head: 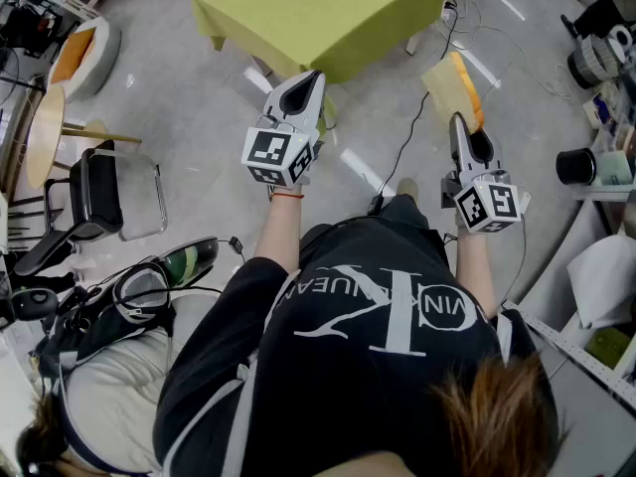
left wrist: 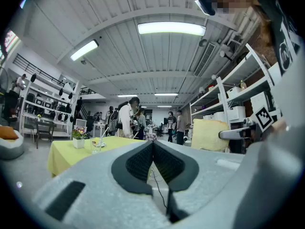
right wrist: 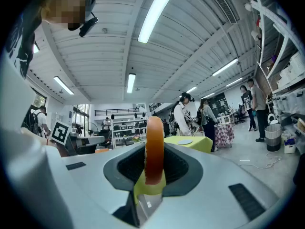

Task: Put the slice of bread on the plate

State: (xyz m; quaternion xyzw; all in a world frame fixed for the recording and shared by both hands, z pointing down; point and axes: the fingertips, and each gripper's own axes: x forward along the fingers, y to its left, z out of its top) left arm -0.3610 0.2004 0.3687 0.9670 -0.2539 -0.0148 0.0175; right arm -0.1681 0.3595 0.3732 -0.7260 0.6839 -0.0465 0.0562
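Right tool [head: 459,119] clamped on bread [head: 450,85], slice upright between jaws. Left tool [head: 314,78] clenched, nothing in it. Both over floor, near green surface [head: 338,18].

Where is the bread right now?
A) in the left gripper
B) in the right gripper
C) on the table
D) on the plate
B: the bread stands edge-on, clamped between the jaws of the right gripper, held out in the air short of the table. The left gripper has its jaws together on nothing.
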